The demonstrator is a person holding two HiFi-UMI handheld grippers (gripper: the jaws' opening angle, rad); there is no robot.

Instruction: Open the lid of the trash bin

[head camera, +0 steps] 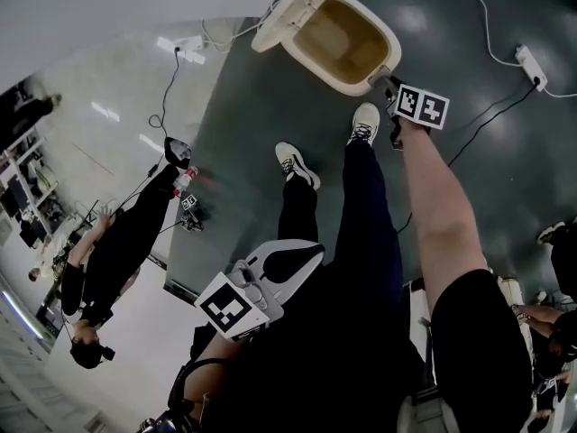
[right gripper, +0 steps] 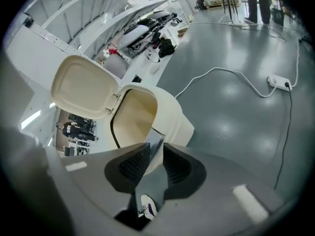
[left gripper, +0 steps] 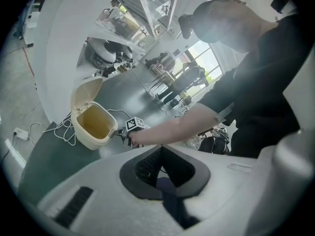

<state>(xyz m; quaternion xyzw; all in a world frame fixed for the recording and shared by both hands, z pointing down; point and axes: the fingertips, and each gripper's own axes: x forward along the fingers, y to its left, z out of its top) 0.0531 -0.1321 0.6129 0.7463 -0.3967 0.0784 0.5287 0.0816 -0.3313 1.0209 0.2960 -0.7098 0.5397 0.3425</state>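
The cream trash bin (head camera: 338, 39) stands on the grey floor with its lid (head camera: 287, 12) swung up and back, and its inside is bare. In the right gripper view the bin (right gripper: 170, 114) and its raised lid (right gripper: 83, 87) fill the middle. My right gripper (head camera: 383, 75) reaches down to the bin's near rim. Its jaws (right gripper: 156, 154) stand a little apart, with the rim just ahead of them. My left gripper (head camera: 288, 258) hangs back by my legs, open and empty. From the left gripper view (left gripper: 162, 168) I see the bin (left gripper: 93, 124) and the right gripper (left gripper: 118, 132) at its edge.
My two shoes (head camera: 296, 163) stand just short of the bin. A white cable and power strip (head camera: 530, 57) lie on the floor to the right, more cables behind the bin. Another person (head camera: 117, 251) stands at the left. Shelves and equipment line the far wall (right gripper: 142, 28).
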